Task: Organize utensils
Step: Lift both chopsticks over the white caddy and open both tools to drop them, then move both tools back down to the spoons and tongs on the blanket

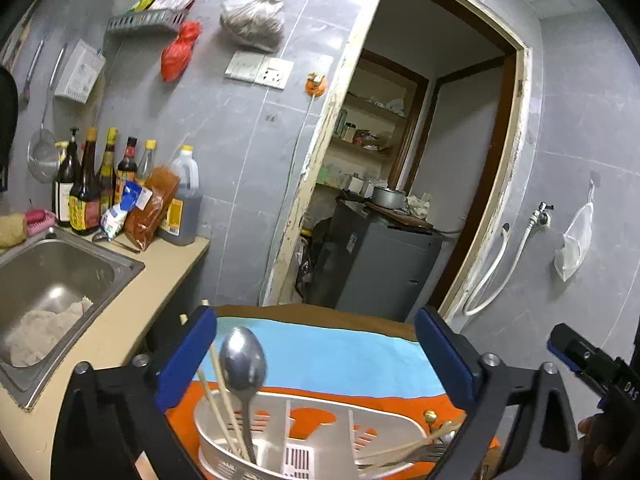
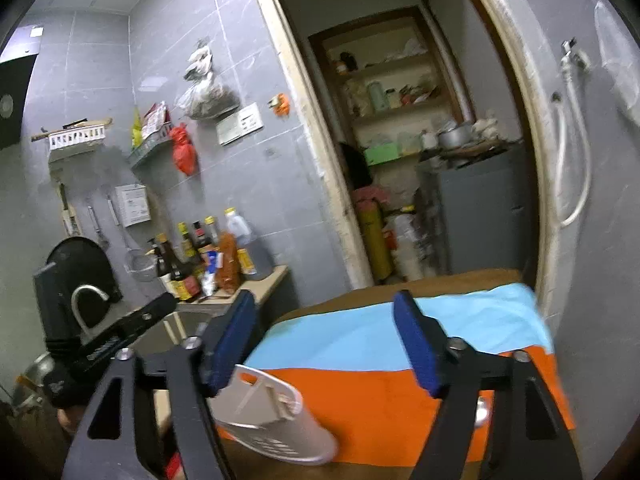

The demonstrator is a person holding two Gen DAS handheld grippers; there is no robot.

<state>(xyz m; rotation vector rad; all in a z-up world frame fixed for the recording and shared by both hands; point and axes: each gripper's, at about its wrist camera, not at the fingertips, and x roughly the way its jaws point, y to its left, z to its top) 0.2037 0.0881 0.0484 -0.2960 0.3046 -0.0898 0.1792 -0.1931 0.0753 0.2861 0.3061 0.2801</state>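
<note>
Utensil holder: white plastic oval caddy with slotted dividers (image 1: 320, 440), standing on the orange-and-blue cloth (image 1: 340, 356) that covers a brown table; in the right wrist view it sits low and left, by the left finger of that gripper.
Contents, left compartment: steel spoon with its bowl upward (image 1: 242, 364) and pale wooden chopsticks (image 1: 218, 396), leaning together.
Contents, right end: more chopsticks and a steel fork (image 1: 416, 454) lying nearly flat across the rim; whether they rest inside or half out cannot be told, the finger hides that end.
Left gripper (image 1: 316, 356): blue-padded jaws spread wide to either side of the caddy, nothing pressed between them.
Right gripper (image 2: 324, 340): jaws apart, empty, over the cloth.
Risk, tipping: the tall spoon makes the light caddy top-heavy; a finger clipping the spoon bowl would likely tilt it.
Risk, spill: the flat-lying fork and chopsticks may slide off the rim if the caddy is nudged.
Risk, slip: the loose cloth may shift under a push.
Risk, collision: the two grippers work close together.
</note>
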